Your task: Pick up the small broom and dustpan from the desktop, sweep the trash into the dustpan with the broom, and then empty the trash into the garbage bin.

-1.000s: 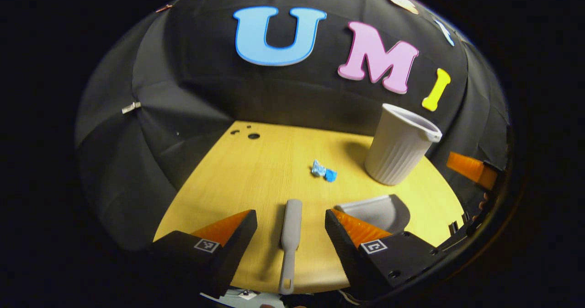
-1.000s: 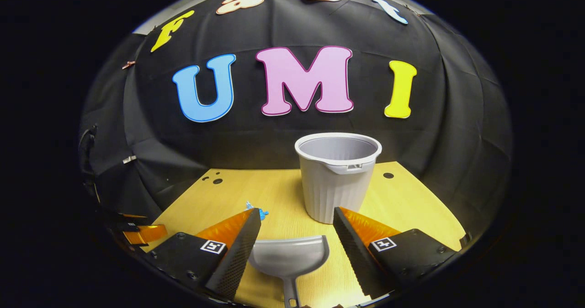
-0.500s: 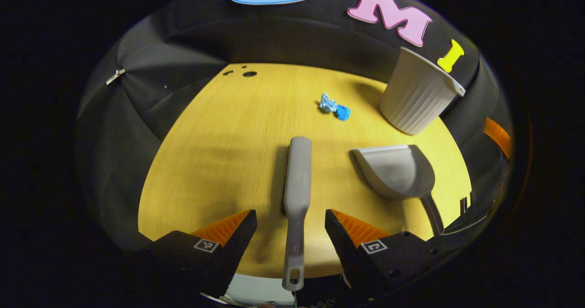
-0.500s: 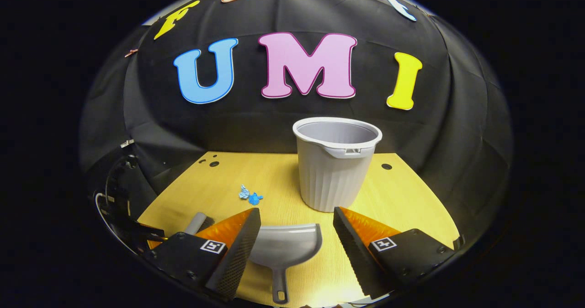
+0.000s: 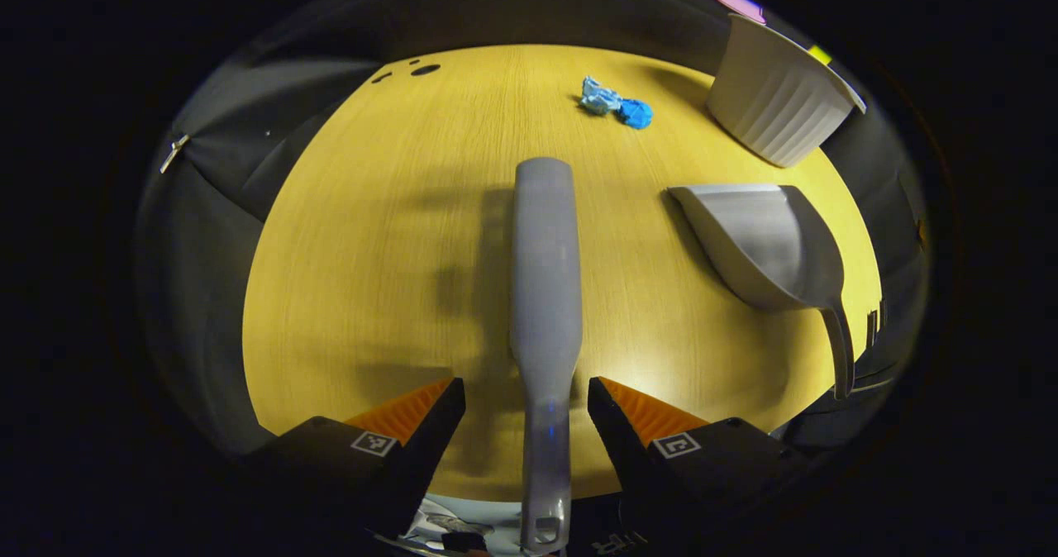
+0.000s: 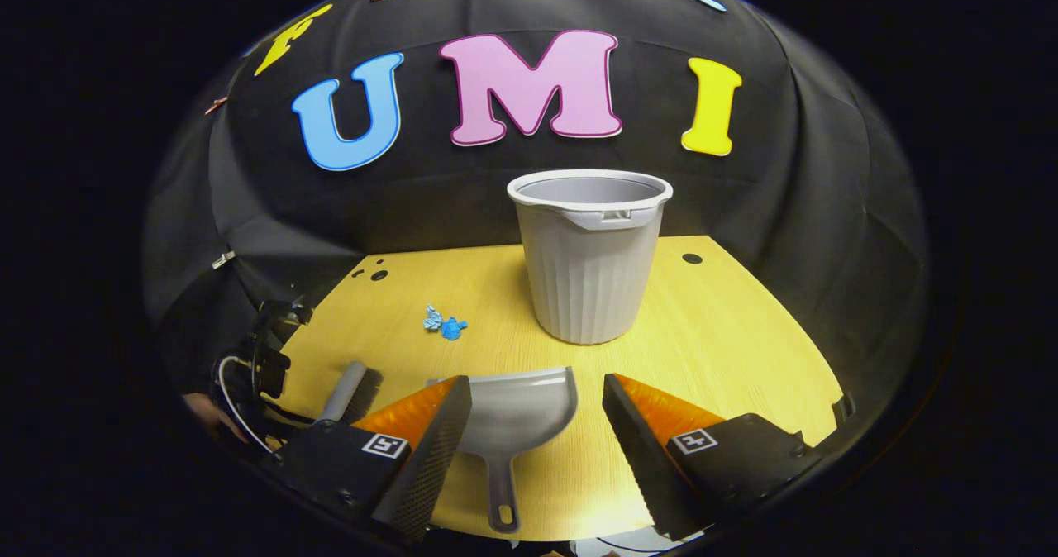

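Left gripper: the left gripper (image 5: 526, 408) has its jaws spread wide and holds nothing; the handle of the grey plastic hand broom (image 5: 543, 292) lies between them, untouched.
Right gripper: the right gripper (image 6: 536, 412) is likewise wide open and empty, with the grey plastic dustpan (image 6: 514, 412) lying on the counter between and just beyond its fingers.
Broom: it lies flat on the yellow wood-grain counter (image 5: 372, 235), head pointing away, its hang-hole end reaching the near edge.
Dustpan: it rests on the counter beside the broom, mouth facing the bin, its thin handle toward the near edge.
Trash: a small crumpled blue scrap (image 5: 616, 107) sits on the counter beyond the broom head, near the bin.
Bin: the pale grey ribbed plastic garbage bin (image 6: 588, 251) stands upright at the back; what shows of its inside looks empty.
Handling: both tools look light, stiff and smooth, so probably slippery. The narrow handle below each tool's wide part seems the best hold, gripped squarely to stop twisting.
Stage: pick-up not yet made.
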A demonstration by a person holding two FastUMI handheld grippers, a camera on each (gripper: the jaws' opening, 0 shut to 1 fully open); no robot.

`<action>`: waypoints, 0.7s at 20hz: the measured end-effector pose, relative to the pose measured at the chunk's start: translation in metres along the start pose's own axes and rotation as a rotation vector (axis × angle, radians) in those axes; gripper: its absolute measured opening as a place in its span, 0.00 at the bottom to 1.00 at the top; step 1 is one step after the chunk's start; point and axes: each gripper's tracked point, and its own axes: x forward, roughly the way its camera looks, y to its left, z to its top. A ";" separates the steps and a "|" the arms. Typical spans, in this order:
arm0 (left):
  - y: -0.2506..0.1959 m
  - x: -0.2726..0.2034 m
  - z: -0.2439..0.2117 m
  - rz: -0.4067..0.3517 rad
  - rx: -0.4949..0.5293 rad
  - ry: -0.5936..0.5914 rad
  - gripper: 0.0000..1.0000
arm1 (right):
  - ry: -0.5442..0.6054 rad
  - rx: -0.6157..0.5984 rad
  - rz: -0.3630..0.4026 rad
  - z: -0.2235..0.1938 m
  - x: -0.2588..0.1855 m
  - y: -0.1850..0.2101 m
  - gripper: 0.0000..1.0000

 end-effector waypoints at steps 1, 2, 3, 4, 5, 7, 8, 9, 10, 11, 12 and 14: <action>0.001 0.003 -0.001 0.006 0.004 0.020 1.00 | 0.001 0.005 -0.001 -0.002 0.001 -0.002 0.99; 0.002 0.005 -0.001 0.012 0.013 0.035 0.96 | 0.003 0.012 0.000 -0.003 0.002 -0.002 0.99; 0.002 0.008 -0.002 0.019 0.025 0.052 0.96 | 0.007 0.021 0.001 -0.006 0.003 -0.003 0.99; 0.000 0.011 -0.002 0.019 0.035 0.069 0.95 | 0.013 0.030 0.002 -0.008 0.004 -0.003 0.99; -0.003 0.010 0.001 0.017 0.046 0.070 0.95 | 0.019 0.043 0.003 -0.011 0.005 -0.004 0.99; -0.008 0.013 0.002 0.011 0.062 0.093 0.84 | 0.035 0.066 0.003 -0.015 0.008 -0.007 0.99; -0.012 0.013 0.000 0.007 0.054 0.110 0.78 | 0.044 0.075 0.005 -0.018 0.008 -0.008 0.99; -0.011 0.012 0.002 0.008 0.050 0.114 0.73 | 0.051 0.082 0.009 -0.020 0.009 -0.008 0.99; -0.012 0.013 0.004 0.008 0.049 0.116 0.68 | 0.062 0.085 0.012 -0.023 0.010 -0.007 0.99; -0.011 0.014 0.004 0.009 0.050 0.122 0.66 | 0.072 0.086 0.015 -0.025 0.012 -0.007 0.99; -0.009 0.015 0.004 0.009 0.053 0.122 0.53 | 0.082 0.085 0.019 -0.027 0.012 -0.006 0.99; -0.006 0.008 0.005 0.006 0.045 0.116 0.33 | 0.108 0.092 0.042 -0.033 0.013 -0.001 0.99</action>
